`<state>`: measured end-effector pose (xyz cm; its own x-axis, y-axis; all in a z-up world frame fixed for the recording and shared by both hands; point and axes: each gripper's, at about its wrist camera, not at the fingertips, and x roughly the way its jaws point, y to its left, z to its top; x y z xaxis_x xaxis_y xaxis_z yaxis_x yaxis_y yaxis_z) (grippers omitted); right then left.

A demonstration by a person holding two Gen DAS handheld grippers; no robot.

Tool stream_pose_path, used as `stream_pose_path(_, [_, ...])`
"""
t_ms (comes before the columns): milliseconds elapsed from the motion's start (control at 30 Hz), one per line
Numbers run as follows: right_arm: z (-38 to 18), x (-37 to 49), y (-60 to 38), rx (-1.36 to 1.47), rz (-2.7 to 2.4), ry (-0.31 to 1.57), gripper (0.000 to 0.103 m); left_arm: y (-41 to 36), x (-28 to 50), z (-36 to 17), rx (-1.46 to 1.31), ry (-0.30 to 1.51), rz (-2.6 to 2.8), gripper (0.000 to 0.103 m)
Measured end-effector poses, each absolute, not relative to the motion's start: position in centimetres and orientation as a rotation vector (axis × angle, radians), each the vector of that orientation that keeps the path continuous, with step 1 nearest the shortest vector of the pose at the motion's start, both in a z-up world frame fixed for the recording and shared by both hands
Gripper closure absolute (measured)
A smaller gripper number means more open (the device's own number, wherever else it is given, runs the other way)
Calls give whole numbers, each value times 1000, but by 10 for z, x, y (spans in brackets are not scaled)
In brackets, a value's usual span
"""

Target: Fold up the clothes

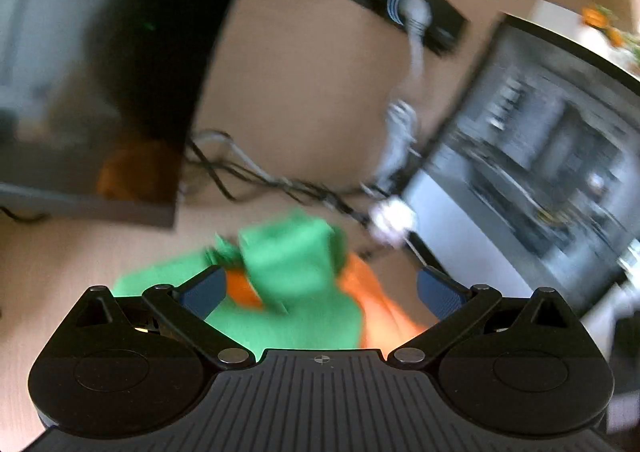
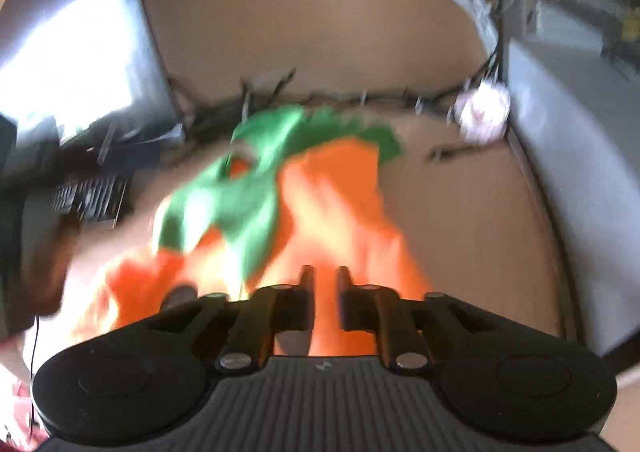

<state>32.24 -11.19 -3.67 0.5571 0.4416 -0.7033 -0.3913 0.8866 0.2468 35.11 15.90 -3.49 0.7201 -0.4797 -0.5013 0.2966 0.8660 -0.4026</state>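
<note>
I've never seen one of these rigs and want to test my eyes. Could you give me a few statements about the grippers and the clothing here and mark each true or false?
1. The left gripper has its fingers spread wide apart. True.
2. The right gripper is wide open and grips nothing. False: its fingers are nearly together, with orange fabric of the green and orange garment between them.
3. The garment is all blue. False: it is green and orange.
4. The garment is already folded into a neat square. False: it lies bunched and crumpled on the tan tabletop.
5. Dark cables run across the tabletop behind the garment. True.
</note>
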Motion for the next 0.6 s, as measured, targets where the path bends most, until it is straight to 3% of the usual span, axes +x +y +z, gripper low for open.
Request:
stream_pose_path(100, [-64,309,-101,-1,497,849,69,150,372,-40,-296,637,-346,1])
stream_pose_path(233, [-82,295,-89,-89,511,784,32,143,388,-50,-291,657,-300,4])
stream_pose_path(333, [-87,287,-84,-118,524,737,19,137,399,-57,-287,678,-315,16])
stream_pose_path(467, [-91,288,-82,-112,542,734,0,136,405,-64,-312,700,-330,18])
stream_pose_path(600, [-93,288,-79,-113,543,732,0,128,413,-70,-262,692,-325,16])
